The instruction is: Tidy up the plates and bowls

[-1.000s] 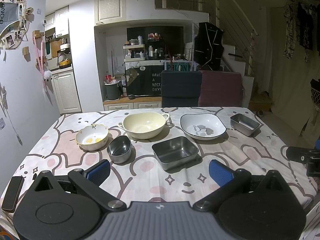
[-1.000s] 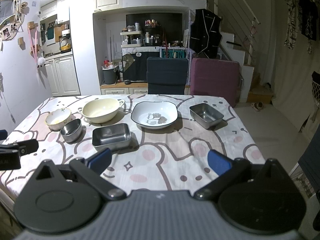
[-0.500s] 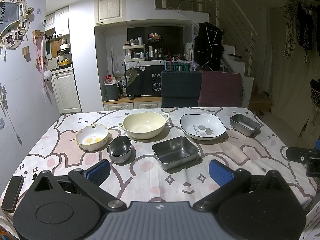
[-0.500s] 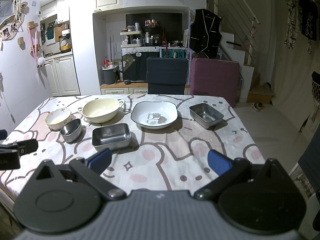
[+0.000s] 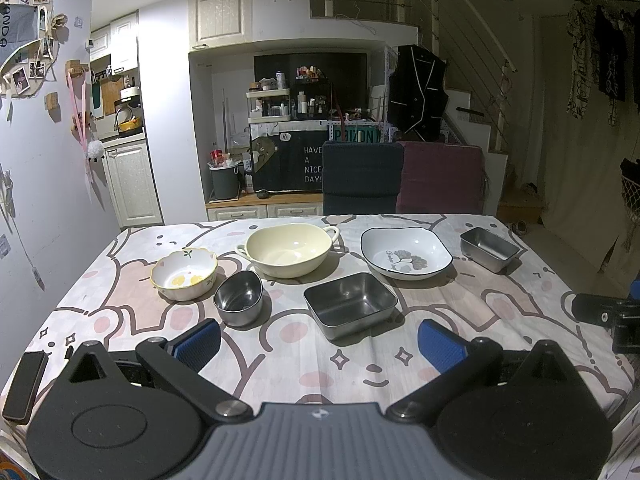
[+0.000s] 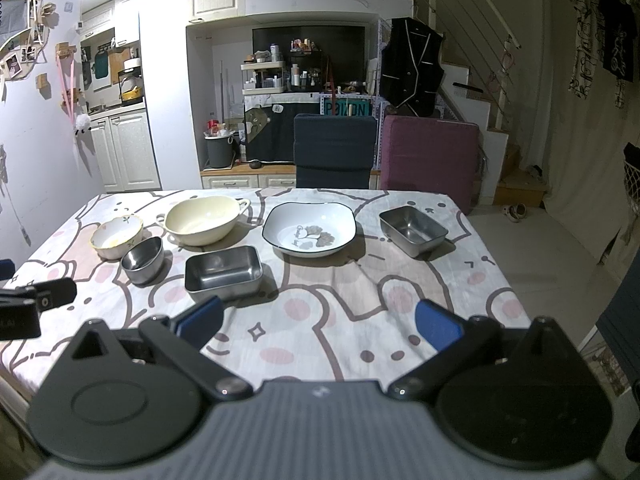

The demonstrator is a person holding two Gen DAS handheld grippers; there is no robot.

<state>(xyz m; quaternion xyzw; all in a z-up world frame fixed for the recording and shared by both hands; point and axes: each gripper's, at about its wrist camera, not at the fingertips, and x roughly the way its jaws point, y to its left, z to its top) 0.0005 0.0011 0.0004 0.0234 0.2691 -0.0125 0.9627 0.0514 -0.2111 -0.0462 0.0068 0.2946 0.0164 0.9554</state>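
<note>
Six dishes stand on the table. At the left is a small flowered bowl, with a round steel bowl in front of it. A cream two-handled bowl sits at the middle back. A large steel tray is nearest, a white square plate lies right of centre, and a small steel tray is far right. My left gripper hovers open over the near edge, empty. My right gripper is open too, short of the large steel tray, with the white plate beyond.
A black phone lies at the table's near left corner. Two chairs, dark blue and maroon, stand behind the far edge. The patterned tablecloth is bare on the near right. Floor drops off beyond the right edge.
</note>
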